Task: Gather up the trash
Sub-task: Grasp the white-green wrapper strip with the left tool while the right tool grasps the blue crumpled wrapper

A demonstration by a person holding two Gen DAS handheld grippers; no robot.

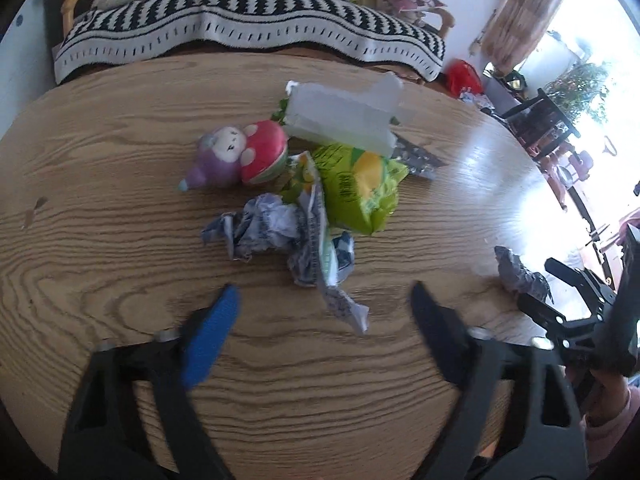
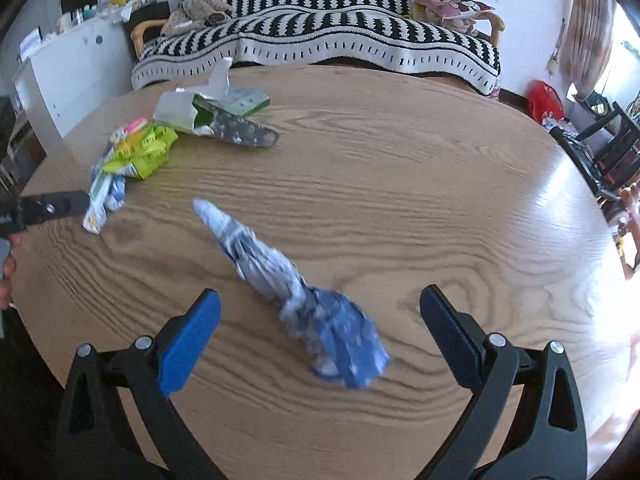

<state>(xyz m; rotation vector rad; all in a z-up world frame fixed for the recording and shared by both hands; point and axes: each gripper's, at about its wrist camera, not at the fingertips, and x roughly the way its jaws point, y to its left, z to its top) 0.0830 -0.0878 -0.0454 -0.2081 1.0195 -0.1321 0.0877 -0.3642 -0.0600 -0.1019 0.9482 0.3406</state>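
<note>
A heap of trash lies mid-table in the left wrist view: a crumpled blue-white wrapper [image 1: 264, 228], a green snack bag [image 1: 360, 188], a clear plastic box [image 1: 344, 116] and a silver wrapper [image 1: 420, 158]. My left gripper [image 1: 325, 291] is open just short of the heap, with a thin wrapper tail [image 1: 344, 304] lying between its fingers, untouched. My right gripper [image 2: 320, 297] is open too, its fingers on either side of a long crumpled blue wrapper [image 2: 296, 292] that rests on the table. That wrapper [image 1: 520, 276] also shows at the right of the left wrist view.
A purple and red toy [image 1: 240, 156] sits against the heap. The round wooden table [image 2: 400, 160] ends at a sofa with a black-and-white throw [image 2: 320, 40]. A dark chair [image 2: 608, 148] and a red bag [image 2: 544, 100] stand on the right. A hand [image 2: 6, 276] shows at the left edge.
</note>
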